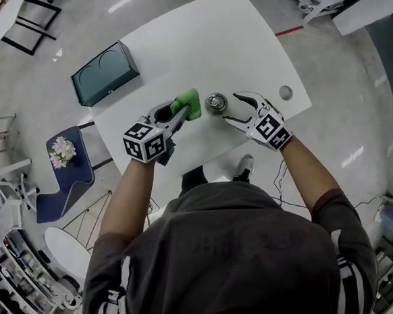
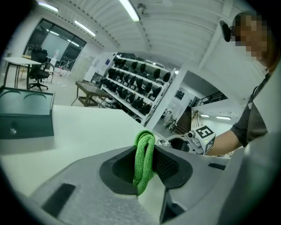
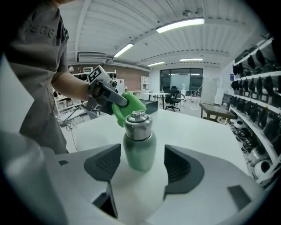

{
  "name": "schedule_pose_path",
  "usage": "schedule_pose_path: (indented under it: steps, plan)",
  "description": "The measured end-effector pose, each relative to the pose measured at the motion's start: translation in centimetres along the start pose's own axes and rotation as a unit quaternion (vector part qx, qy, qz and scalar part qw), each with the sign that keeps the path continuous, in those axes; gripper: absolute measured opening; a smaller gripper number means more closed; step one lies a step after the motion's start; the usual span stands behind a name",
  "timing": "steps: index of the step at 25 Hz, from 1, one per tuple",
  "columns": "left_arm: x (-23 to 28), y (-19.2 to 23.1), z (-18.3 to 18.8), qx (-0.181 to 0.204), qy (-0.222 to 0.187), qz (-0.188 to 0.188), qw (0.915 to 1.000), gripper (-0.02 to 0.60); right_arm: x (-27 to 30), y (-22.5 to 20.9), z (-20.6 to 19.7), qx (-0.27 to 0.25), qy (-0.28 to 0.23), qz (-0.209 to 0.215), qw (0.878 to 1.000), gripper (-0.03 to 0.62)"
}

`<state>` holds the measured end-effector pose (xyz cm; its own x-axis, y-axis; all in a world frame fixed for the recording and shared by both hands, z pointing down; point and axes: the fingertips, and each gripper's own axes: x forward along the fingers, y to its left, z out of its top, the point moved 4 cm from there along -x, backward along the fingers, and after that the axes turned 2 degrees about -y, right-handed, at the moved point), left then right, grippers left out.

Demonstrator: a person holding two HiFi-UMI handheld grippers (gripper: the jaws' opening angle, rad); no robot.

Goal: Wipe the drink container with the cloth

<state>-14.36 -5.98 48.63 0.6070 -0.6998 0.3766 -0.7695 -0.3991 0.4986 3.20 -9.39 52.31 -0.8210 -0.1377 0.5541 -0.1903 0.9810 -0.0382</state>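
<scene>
your left gripper [image 2: 145, 166] grips folded green cloth [image 2: 144, 151]; your right gripper [image 3: 142, 165] stands wide, drink bottle [image 3: 139, 145] upright on table [image 1: 212, 46] between its jaws, untouched; close low on green body, hold steady, then rub cloth over steel top

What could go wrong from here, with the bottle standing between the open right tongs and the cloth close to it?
1. The bottle stands free: the right tongs are open around it without touching it. A push from the cloth might tip or slide it on the table.
2. The left tongs seem to pinch only a narrow fold of the cloth, so it may slip out during rubbing.
</scene>
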Motion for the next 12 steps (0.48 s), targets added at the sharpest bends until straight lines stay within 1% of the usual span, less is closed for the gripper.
schedule_pose_path:
  steps: [3,6,12]
  plan:
    - [1.8,1.6,-0.7,0.000,0.022,-0.014,0.9997,0.097,2.4,-0.2,-0.3,-0.002,-0.004,0.008,1.000,0.304]
    - [3.2,2.9,-1.3,0.010,0.042,-0.028,0.9987,0.097,3.8,-0.2,-0.1,0.001,-0.018,0.027,0.999,0.314]
    - [5.6,2.8,-2.5,0.025,0.082,-0.067,0.9941,0.095,4.5,0.3,0.3,-0.012,-0.034,0.048,0.998,0.298]
